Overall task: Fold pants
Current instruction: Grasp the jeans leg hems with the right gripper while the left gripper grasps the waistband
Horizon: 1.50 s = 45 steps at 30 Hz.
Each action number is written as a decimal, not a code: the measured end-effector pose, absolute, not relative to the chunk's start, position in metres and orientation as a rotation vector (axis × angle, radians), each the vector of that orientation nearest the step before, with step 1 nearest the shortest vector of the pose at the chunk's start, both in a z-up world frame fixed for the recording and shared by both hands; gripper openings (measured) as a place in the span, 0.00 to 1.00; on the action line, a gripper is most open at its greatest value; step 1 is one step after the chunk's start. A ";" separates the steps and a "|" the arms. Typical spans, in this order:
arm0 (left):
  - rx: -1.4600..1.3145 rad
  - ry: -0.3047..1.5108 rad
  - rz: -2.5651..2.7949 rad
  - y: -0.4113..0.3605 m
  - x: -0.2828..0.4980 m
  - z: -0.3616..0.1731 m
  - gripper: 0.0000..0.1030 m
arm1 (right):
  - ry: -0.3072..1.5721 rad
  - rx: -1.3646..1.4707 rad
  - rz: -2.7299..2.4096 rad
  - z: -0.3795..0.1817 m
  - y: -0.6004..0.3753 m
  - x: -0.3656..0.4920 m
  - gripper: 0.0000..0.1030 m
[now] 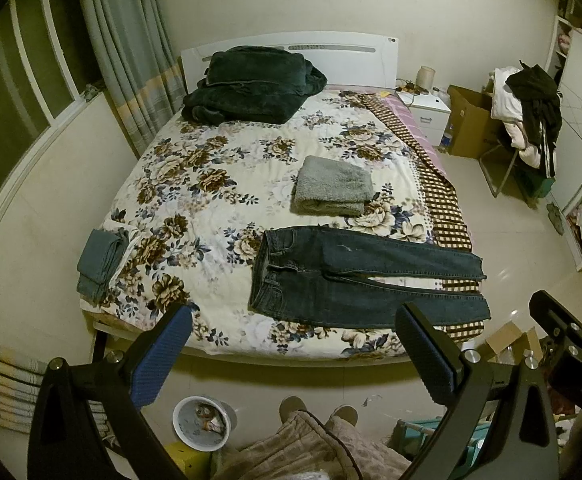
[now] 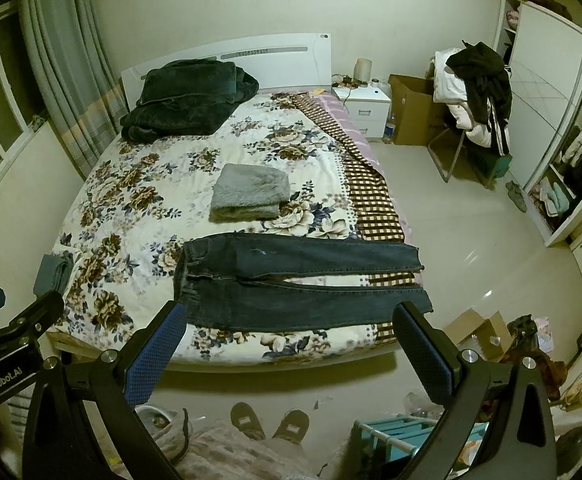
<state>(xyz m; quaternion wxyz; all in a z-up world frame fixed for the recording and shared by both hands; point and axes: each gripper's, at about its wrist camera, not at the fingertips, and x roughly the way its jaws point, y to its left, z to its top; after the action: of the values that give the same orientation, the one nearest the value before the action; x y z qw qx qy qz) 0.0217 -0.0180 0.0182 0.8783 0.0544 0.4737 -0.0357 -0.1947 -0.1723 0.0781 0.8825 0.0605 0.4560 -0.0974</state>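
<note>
Both claws are held spread wide and empty above the floor at the foot of the bed: left gripper [image 1: 293, 356], right gripper [image 2: 291, 354]; blue pads are seen on the inner face of each finger.

Item 1: jeans [image 1: 355, 276], dark blue denim, laid flat across the near end of the bed [image 1: 195, 184]. The waistband is turned to the left, the 2 legs run to the right, slightly parted, with the cuffs reaching the bed's right edge. No contact with either gripper is shown.

Item 2: folded grey towel [image 1: 333, 186], placed just beyond the jeans, near the middle of the floral bedspread.

Item 3: folded blue-grey cloth [image 1: 101, 262], set at the near left corner of the bed, well apart from the jeans.

Item 4: dark green blanket [image 1: 251, 84], heaped against the white headboard [image 1: 351, 56].

Item 5: checked sheet [image 1: 443, 196], draped along the right edge of the bed.

Item 6: white nightstand [image 1: 429, 114], beside the head of the bed, with a cardboard box [image 1: 469, 122] and a clothes-laden chair [image 1: 527, 120] to its right.

Item 7: white bucket [image 1: 201, 422], on the floor below, near a person's slippers [image 2: 269, 420].
</note>
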 end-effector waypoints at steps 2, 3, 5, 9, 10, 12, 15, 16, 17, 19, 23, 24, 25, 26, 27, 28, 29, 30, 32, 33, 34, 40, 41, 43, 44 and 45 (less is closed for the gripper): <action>0.115 0.983 -0.073 -0.017 0.018 0.016 1.00 | 0.950 0.129 -0.206 0.077 -0.173 -0.194 1.00; 0.114 0.978 -0.072 -0.017 0.018 0.016 1.00 | 0.951 0.132 -0.210 0.077 -0.173 -0.192 1.00; 0.121 0.942 -0.056 -0.021 0.028 0.020 1.00 | 0.951 0.137 -0.224 0.084 -0.176 -0.181 1.00; 0.118 0.885 -0.022 -0.025 0.066 0.017 1.00 | 0.953 0.156 -0.278 0.072 -0.181 -0.160 1.00; 0.114 0.874 -0.018 -0.027 0.081 0.015 1.00 | 0.958 0.168 -0.300 0.066 -0.184 -0.149 1.00; 0.116 0.862 -0.001 -0.022 0.103 0.005 1.00 | 0.972 0.191 -0.348 0.044 -0.192 -0.126 1.00; 0.104 0.871 -0.003 -0.013 0.140 -0.021 1.00 | 1.002 0.227 -0.405 -0.002 -0.213 -0.076 1.00; 0.114 0.877 0.012 -0.017 0.156 -0.031 1.00 | 1.012 0.232 -0.419 -0.012 -0.222 -0.069 1.00; 0.121 0.895 0.017 -0.024 0.170 -0.040 1.00 | 1.032 0.248 -0.435 -0.027 -0.232 -0.052 1.00; 0.133 0.927 0.038 -0.031 0.195 -0.060 1.00 | 1.073 0.288 -0.460 -0.053 -0.250 -0.027 1.00; 0.150 1.044 0.086 -0.052 0.253 -0.116 1.00 | 1.178 0.402 -0.503 -0.126 -0.302 0.036 1.00; 0.143 1.082 0.103 -0.056 0.269 -0.133 1.00 | 1.202 0.418 -0.523 -0.148 -0.317 0.056 1.00; 0.128 1.116 0.114 -0.054 0.279 -0.149 1.00 | 1.215 0.433 -0.532 -0.167 -0.334 0.071 1.00; 0.109 1.157 0.136 -0.055 0.295 -0.168 1.00 | 1.219 0.444 -0.535 -0.182 -0.351 0.084 1.00; 0.091 1.194 0.159 -0.058 0.307 -0.186 1.00 | 1.232 0.451 -0.543 -0.197 -0.364 0.097 1.00; 0.069 1.235 0.187 -0.063 0.323 -0.204 1.00 | 1.257 0.461 -0.552 -0.222 -0.382 0.121 1.00; 0.043 1.283 0.216 -0.068 0.340 -0.225 1.00 | 1.270 0.474 -0.552 -0.237 -0.399 0.136 1.00; 0.012 1.322 0.237 -0.071 0.352 -0.242 1.00 | 1.286 0.489 -0.553 -0.255 -0.413 0.153 1.00; -0.058 1.397 0.288 -0.080 0.379 -0.279 1.00 | 1.325 0.520 -0.563 -0.300 -0.446 0.191 1.00; -0.107 1.444 0.315 -0.087 0.397 -0.304 1.00 | 1.348 0.540 -0.573 -0.326 -0.464 0.210 1.00; -0.160 1.485 0.336 -0.092 0.411 -0.327 1.00 | 1.357 0.555 -0.576 -0.338 -0.477 0.221 1.00; -0.377 1.668 0.492 -0.106 0.471 -0.447 1.00 | 1.467 0.657 -0.665 -0.465 -0.560 0.289 1.00; -0.401 1.693 0.505 -0.107 0.479 -0.462 1.00 | 1.497 0.679 -0.680 -0.490 -0.572 0.299 1.00; -0.442 1.734 0.538 -0.109 0.495 -0.496 0.99 | 1.544 0.714 -0.713 -0.529 -0.589 0.309 1.00; -0.450 1.742 0.549 -0.110 0.502 -0.507 0.99 | 1.559 0.727 -0.728 -0.541 -0.595 0.309 1.00; -0.458 1.750 0.562 -0.112 0.509 -0.519 0.99 | 1.573 0.741 -0.743 -0.551 -0.598 0.307 1.00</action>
<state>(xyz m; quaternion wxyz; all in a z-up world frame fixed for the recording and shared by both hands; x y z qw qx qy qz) 0.5095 -0.1117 -0.5187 0.5840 -0.1963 0.7499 0.2407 0.3071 -0.5983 -0.5513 0.5853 0.3177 0.6746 -0.3184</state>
